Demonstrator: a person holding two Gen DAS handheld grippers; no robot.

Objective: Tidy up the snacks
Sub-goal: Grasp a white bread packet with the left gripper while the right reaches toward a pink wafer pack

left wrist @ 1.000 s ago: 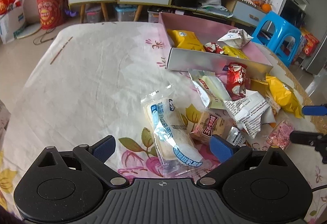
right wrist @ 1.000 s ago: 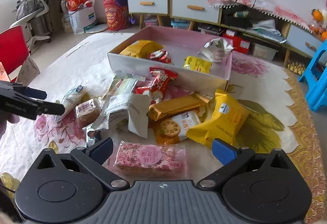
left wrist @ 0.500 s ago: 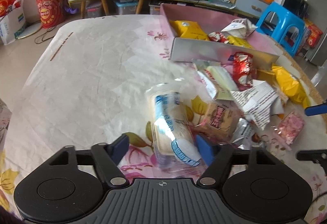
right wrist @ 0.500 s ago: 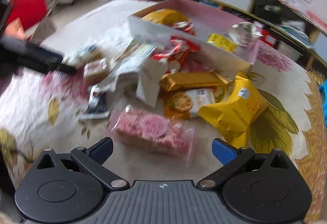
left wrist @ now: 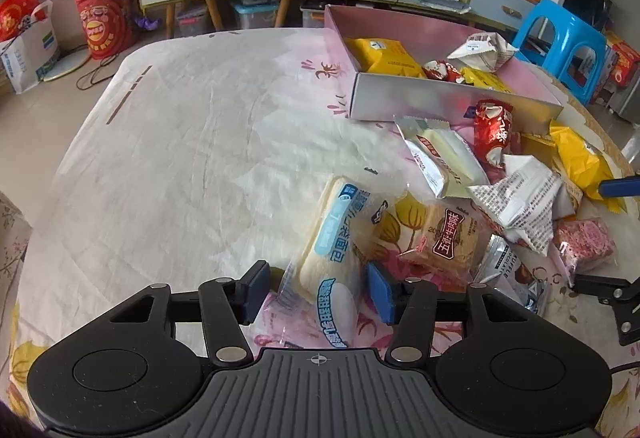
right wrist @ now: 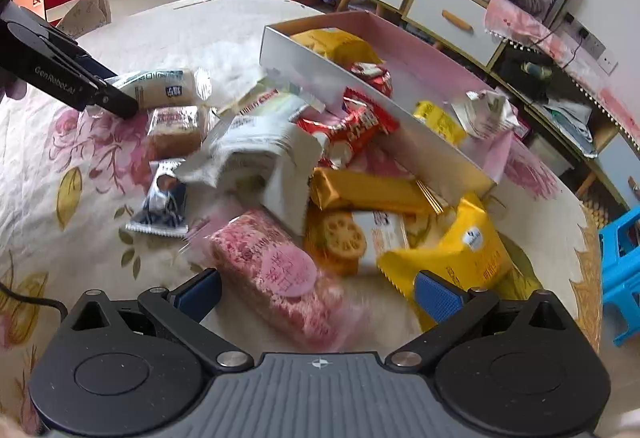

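Now, step: left tongs [left wrist: 314,292] closing around the bread packet [left wrist: 334,250] on the table [left wrist: 180,158], pads not yet pressing.
Right tongs [right wrist: 318,294]: spread wide, empty, over the pink snack [right wrist: 280,270].
Next: finish the pinch, lift towards the box [left wrist: 452,100].

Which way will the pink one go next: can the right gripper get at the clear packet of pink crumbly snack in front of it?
Probably yes. The right gripper stands open with the clear packet of pink crumbly snack lying between its fingers, uncovered on top.
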